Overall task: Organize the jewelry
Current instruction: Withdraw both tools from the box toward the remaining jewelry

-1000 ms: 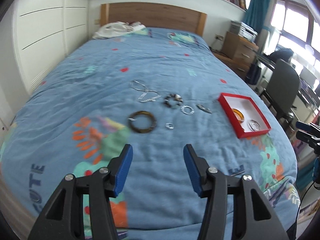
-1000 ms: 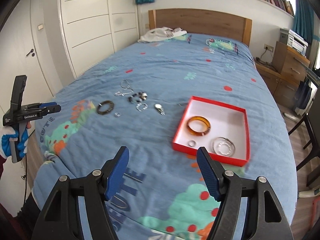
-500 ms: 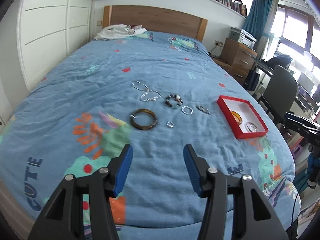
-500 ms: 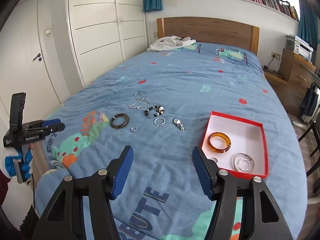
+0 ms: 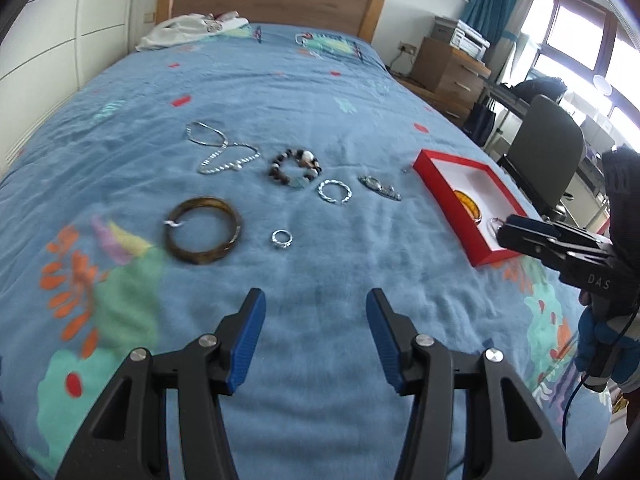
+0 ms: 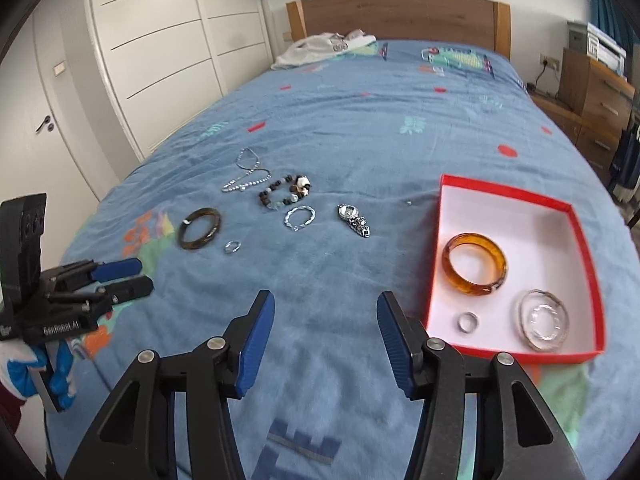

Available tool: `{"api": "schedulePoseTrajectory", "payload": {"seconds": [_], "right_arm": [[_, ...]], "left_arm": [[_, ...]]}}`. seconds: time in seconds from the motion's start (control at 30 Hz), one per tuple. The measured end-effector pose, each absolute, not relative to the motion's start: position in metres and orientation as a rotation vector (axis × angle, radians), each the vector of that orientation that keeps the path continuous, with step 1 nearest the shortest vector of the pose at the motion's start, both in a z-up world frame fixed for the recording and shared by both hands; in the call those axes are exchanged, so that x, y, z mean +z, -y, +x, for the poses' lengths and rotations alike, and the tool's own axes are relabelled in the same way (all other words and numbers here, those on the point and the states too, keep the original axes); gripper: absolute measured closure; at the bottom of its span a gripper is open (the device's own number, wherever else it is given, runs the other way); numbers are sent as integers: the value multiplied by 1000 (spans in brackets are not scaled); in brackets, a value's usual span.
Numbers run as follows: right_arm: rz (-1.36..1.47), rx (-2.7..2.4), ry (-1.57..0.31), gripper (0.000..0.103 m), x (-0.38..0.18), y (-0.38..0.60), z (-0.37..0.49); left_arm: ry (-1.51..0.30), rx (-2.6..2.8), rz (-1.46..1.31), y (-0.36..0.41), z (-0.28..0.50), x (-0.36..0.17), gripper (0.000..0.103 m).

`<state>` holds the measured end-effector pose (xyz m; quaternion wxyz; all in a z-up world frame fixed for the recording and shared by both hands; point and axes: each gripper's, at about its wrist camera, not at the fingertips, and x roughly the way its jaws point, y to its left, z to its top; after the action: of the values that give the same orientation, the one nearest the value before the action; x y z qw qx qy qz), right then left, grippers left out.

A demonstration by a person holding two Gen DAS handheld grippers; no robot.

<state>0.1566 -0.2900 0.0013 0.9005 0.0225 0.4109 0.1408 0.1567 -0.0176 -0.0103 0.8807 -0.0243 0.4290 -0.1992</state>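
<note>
Loose jewelry lies on the blue bedspread: a dark brown bangle (image 5: 203, 235) (image 6: 199, 227), a small silver ring (image 5: 282, 238) (image 6: 232, 246), a twisted silver bracelet (image 5: 335, 191) (image 6: 299, 217), a beaded bracelet (image 5: 295, 167) (image 6: 285, 192), a silver chain (image 5: 221, 148) (image 6: 246, 176) and a watch (image 5: 379, 187) (image 6: 354, 219). A red box (image 6: 516, 354) (image 5: 456, 216) holds an amber bangle (image 6: 474, 263), a clear bangle (image 6: 543, 319) and a ring (image 6: 467, 322). My left gripper (image 5: 316, 320) is open and empty, short of the small ring. My right gripper (image 6: 326, 324) is open and empty, left of the box.
White clothes (image 6: 328, 46) lie by the wooden headboard (image 6: 400, 12). White wardrobe doors (image 6: 160, 40) stand left of the bed. A wooden dresser (image 5: 452, 72) and a grey chair (image 5: 548, 148) stand on the right.
Both grippers have moved closer to the bed and the jewelry, which now looks larger. Both stay open and empty. No jewelry has moved.
</note>
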Motion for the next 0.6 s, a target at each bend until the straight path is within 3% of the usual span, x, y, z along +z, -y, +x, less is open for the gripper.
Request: {"api": "schedulePoseTrajectory", "payload": {"seconds": [0.37,0.6], "right_arm": [[64,333,-897,51,-35,264,215],[83,369,-931,54,-60,251,251]], "left_arm": [[-935,-447,-45,28,209,-49,54],[-952,-471,-17,32,233,-69,67]]}}
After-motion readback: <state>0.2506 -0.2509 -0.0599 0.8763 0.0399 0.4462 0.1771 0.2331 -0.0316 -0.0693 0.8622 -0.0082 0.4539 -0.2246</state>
